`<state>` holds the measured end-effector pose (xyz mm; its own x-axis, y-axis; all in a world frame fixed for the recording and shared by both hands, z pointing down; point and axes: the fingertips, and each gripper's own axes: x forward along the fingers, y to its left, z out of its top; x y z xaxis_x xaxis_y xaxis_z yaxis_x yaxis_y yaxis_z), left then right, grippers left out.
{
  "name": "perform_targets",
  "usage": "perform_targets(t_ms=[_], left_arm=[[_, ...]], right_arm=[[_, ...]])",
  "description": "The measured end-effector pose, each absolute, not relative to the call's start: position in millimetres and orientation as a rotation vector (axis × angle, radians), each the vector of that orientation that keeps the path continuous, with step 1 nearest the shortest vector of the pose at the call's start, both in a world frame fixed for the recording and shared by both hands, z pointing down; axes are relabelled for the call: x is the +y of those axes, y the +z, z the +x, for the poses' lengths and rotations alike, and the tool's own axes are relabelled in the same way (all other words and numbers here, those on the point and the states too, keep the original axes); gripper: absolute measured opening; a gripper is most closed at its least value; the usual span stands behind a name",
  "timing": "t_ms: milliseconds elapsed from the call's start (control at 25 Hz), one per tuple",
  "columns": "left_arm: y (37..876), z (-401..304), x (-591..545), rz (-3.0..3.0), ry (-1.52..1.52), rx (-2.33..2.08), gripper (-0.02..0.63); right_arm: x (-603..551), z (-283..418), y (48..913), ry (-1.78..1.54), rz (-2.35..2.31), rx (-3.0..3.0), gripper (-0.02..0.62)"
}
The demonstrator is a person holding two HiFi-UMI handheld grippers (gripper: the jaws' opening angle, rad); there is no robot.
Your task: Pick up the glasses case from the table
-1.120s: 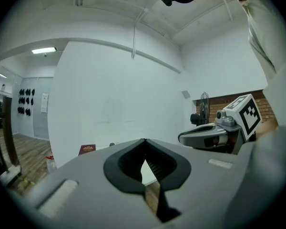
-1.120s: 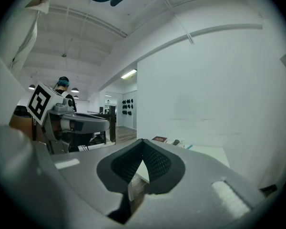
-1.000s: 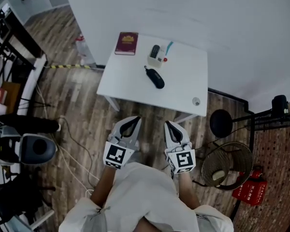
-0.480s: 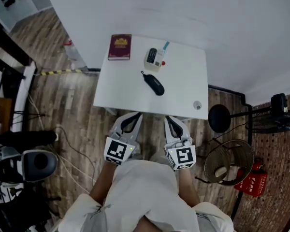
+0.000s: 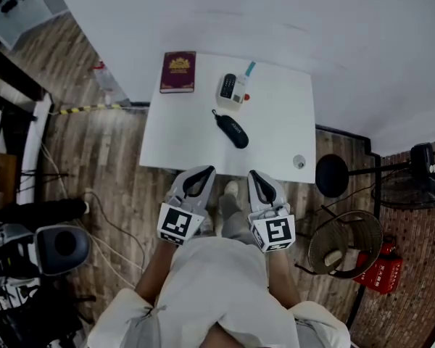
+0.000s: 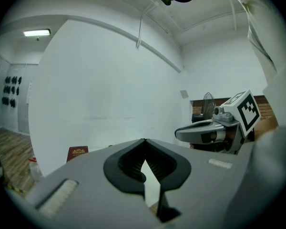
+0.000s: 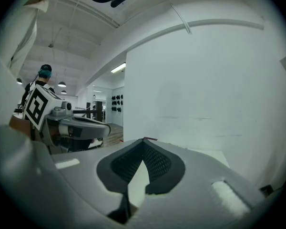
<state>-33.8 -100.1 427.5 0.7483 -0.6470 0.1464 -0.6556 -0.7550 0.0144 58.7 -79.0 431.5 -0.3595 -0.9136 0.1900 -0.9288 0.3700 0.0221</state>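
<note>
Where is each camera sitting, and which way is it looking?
Head view: on the person's head, looking steeply down at the table and glasses case; left tongs, right tongs and forearms show.
Left gripper view: on the left tongs, facing the white wall along its shut jaws; right tongs beside.
Right gripper view: on the right tongs, facing that wall; left tongs beside.
Shared: head and left gripper views both show the red book.

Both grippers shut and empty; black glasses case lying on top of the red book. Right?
Not the last part: the head view shows the glasses case on the bare white table, apart from the red book at its far left corner. The left gripper and right gripper are shut and empty.
</note>
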Motion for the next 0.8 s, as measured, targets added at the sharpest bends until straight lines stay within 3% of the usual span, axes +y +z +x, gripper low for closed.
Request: perform_targets(t_ms=[800], left_arm=[[456.4,7.9,-211.5,2.752,0.29,-1.217,0.018]], right_arm=[[-202.9,99.0,464.5,0.244,1.461,-2.543,0.003]])
